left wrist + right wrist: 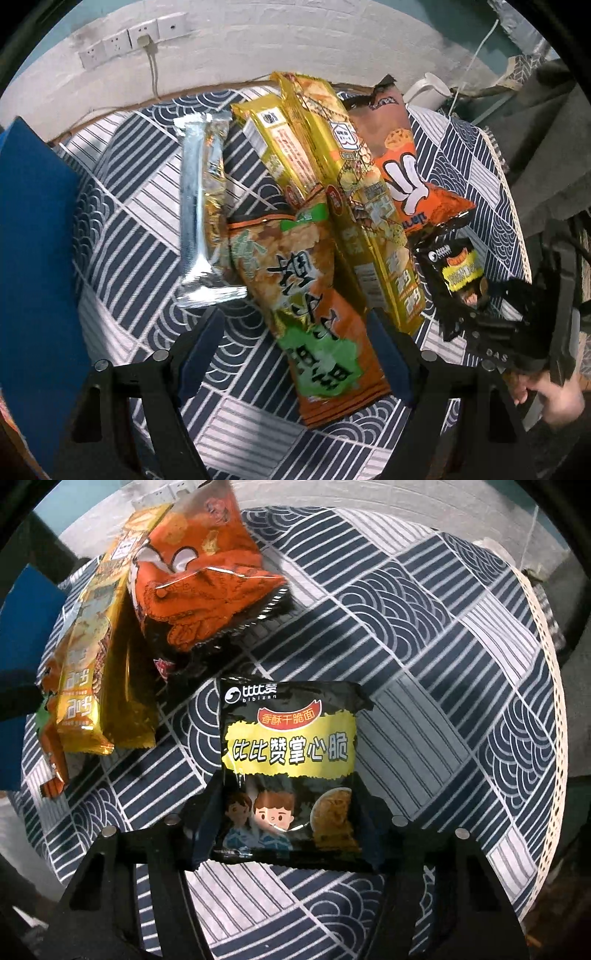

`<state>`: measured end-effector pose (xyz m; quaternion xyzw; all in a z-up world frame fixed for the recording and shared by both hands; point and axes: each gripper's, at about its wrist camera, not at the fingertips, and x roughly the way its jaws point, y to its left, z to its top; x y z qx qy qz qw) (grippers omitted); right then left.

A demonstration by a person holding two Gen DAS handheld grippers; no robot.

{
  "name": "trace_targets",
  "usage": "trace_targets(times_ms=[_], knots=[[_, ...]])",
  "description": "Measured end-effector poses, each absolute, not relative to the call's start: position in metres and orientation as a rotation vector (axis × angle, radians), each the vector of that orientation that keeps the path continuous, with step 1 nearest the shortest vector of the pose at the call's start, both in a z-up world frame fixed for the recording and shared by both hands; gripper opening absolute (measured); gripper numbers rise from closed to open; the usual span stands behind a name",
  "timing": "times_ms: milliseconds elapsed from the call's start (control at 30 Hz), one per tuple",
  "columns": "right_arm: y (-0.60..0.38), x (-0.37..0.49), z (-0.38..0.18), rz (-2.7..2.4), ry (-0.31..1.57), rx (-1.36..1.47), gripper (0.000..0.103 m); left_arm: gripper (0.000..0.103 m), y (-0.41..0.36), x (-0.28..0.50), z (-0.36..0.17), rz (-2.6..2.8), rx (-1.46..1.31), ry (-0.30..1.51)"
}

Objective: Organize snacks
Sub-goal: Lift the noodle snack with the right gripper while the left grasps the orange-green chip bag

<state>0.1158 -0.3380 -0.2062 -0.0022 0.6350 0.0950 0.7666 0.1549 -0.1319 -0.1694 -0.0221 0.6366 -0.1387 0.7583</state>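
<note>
left tongs (295,354) hang spread wide over the desk (122,229), a patterned navy-and-white cloth, with the long orange-and-green crinkly snack bag (314,314) lying between the fingers but not pinched yet. right tongs (291,834) straddle the small black-and-yellow noodle snack packet (290,771), jaws drawn in close at its two edges; whether the pads actually bite i cannot tell.

now the line-up, big to small. the long gold foil biscuit pack (354,206) and its shorter gold neighbour (280,147) lie side by side, touching, and the orange-and-green bag overlaps their near ends. the puffy orange chip bag (406,166) leans against the long gold pack's far side. the silver foil sleeve (203,210) lies just beside the group, roughly parallel.

so the row looks mostly formed, by my reading. what's left: squaring up the orange-and-green bag and bringing the little black packet, near but apart, into the row.
</note>
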Motion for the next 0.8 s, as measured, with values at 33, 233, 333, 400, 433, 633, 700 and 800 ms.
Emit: trace_targets(times_ms=[33, 233, 333, 400, 433, 633, 700, 800], knots=[[-0.342, 0.113, -0.205, 0.208, 1.378, 0.011, 0.063, 0.081, -0.135, 0.155, -0.173, -0.309, -0.053, 1.402], [-0.367, 0.106, -0.192, 0.2, 1.342, 0.114, 0.063, 0.081, -0.142, 0.155, -0.191, -0.323, -0.077, 1.453], [-0.374, 0.106, -0.181, 0.211, 1.321, 0.146, 0.063, 0.08, -0.141, 0.153, -0.194, -0.332, -0.109, 1.454], [-0.378, 0.111, -0.173, 0.22, 1.304, 0.155, 0.063, 0.07, -0.141, 0.151, -0.193, -0.356, -0.122, 1.451], [-0.377, 0.109, -0.169, 0.225, 1.298, 0.158, 0.063, 0.065, -0.141, 0.15, -0.192, -0.379, -0.132, 1.458], [-0.374, 0.097, -0.142, 0.251, 1.273, 0.129, 0.063, 0.042, -0.136, 0.142, -0.185, -0.398, -0.133, 1.439], [-0.366, 0.093, -0.137, 0.26, 1.262, 0.118, 0.063, 0.041, -0.133, 0.138, -0.18, -0.401, -0.106, 1.421], [-0.351, 0.092, -0.128, 0.268, 1.251, 0.107, 0.063, 0.038, -0.127, 0.13, -0.175, -0.413, -0.076, 1.401]])
